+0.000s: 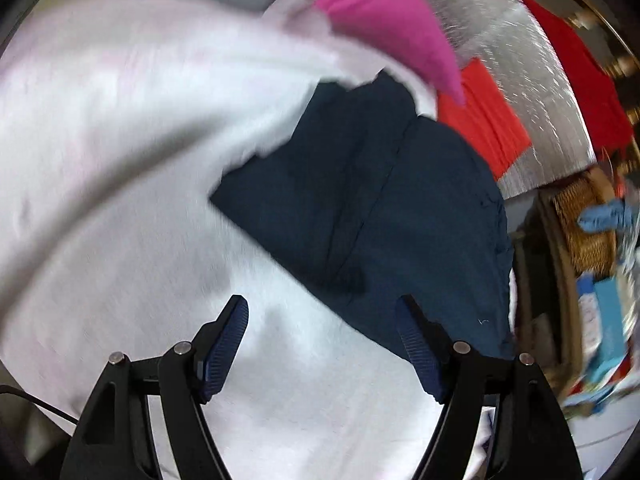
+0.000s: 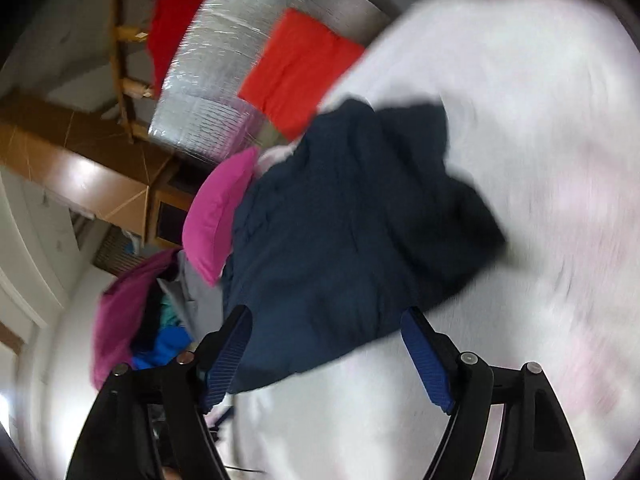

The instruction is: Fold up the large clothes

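Nearby, navy garment (image 1: 372,208) on white sheet (image 1: 120,160)

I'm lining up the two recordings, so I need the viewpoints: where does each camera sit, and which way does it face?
Left wrist: on the left gripper, angled down at the navy garment on the white sheet; only its open black fingers show.
Right wrist: on the right gripper, looking down at the navy garment; only its open fingers show.
Shared: navy garment, white sheet, pink cushion, orange cloth.
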Tool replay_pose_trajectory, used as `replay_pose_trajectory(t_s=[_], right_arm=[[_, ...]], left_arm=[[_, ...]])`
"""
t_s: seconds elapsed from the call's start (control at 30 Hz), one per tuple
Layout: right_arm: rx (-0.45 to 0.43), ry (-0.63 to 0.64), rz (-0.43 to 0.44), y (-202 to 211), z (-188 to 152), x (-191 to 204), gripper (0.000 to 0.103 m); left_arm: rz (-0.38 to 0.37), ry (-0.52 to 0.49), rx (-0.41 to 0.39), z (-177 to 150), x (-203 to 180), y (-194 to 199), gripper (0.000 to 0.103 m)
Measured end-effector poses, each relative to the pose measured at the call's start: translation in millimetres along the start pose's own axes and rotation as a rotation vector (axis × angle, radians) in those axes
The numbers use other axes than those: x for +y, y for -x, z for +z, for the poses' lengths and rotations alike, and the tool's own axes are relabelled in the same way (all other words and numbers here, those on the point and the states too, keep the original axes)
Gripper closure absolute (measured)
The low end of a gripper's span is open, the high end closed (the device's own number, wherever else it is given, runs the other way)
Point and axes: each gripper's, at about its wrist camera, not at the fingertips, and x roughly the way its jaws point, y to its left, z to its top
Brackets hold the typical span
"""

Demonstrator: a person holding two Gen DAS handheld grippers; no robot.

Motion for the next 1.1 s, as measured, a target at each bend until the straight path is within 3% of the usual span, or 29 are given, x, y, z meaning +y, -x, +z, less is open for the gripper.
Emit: replay_pose_trajectory(t_s=[0.27,0.47,0.57,0.63,0.8,0.93,1.1], right_arm=[[0.041,-0.178,-0.026,-48,0,-34,0.023],[-0.041,-0.202,-0.025,-70,14,-30,0.018],[-0.068,-0.192,-0.039,-81,18,-24,0.018],[-0.068,-0.157,-0.065,-87,21,-19,0.018],[-0.097,-0.07,-0.154,-93,21,-7,0.047],[-0.141,0.049,-0.205,-83,15,6,0.063],[-0.147,0.085,-0.201,-70,9,7,0.067]], left_arm=[[-0.023,0.197,-0.015,30,14,-34,0.023],[-0.101,0.267,-0.067,45,14,-50,0.022],[-0.101,0.249,-0.098,46,1,-55,0.024],[-0.097,0.231,-0.118,46,-2,-57,0.041],[-0.098,0.206,-0.143,50,-7,-55,0.071],[-0.081,0.154,-0.169,53,-19,-49,0.081],[-0.09,0.138,-0.169,47,-17,-39,0.085]])
